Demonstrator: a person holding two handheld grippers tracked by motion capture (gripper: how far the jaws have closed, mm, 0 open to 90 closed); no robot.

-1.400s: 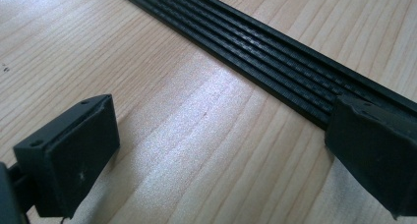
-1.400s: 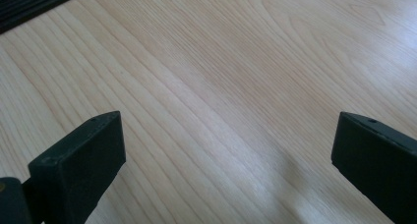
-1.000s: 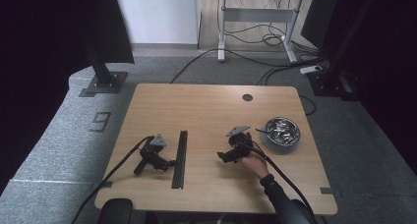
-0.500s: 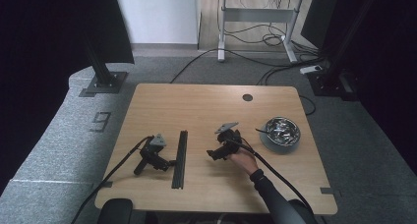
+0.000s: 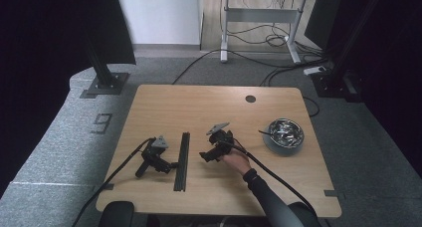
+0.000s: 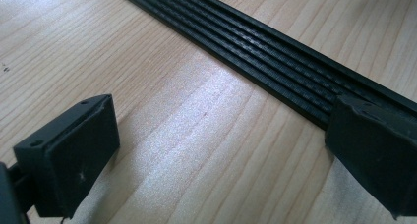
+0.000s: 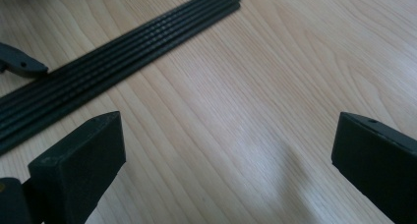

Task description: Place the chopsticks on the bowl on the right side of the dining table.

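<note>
A long black ribbed rail (image 5: 181, 160) lies on the wooden table (image 5: 199, 107), running front to back. My left gripper (image 5: 170, 164) lies on the table with no hand on it, just left of the rail. Its jaws stand open in the left gripper view (image 6: 221, 155), and the right one rests against the rail (image 6: 275, 62). A person's hand holds my right gripper (image 5: 204, 156) a short way right of the rail. It is open (image 7: 226, 170) over bare wood, pointing at the rail (image 7: 113, 62). One fingertip (image 7: 19, 62) of the left gripper shows at that view's left edge.
A metal bowl (image 5: 284, 132) holding small shiny parts stands at the table's right side. A round cable hole (image 5: 250, 98) sits near the far edge. Cables trail from both grippers off the table's front. A stand's base plate (image 5: 103, 82) lies on the floor beyond the left corner.
The hand has carried my right gripper leftward, from beside the bowl toward the rail. The left gripper and the rail have stayed still.
</note>
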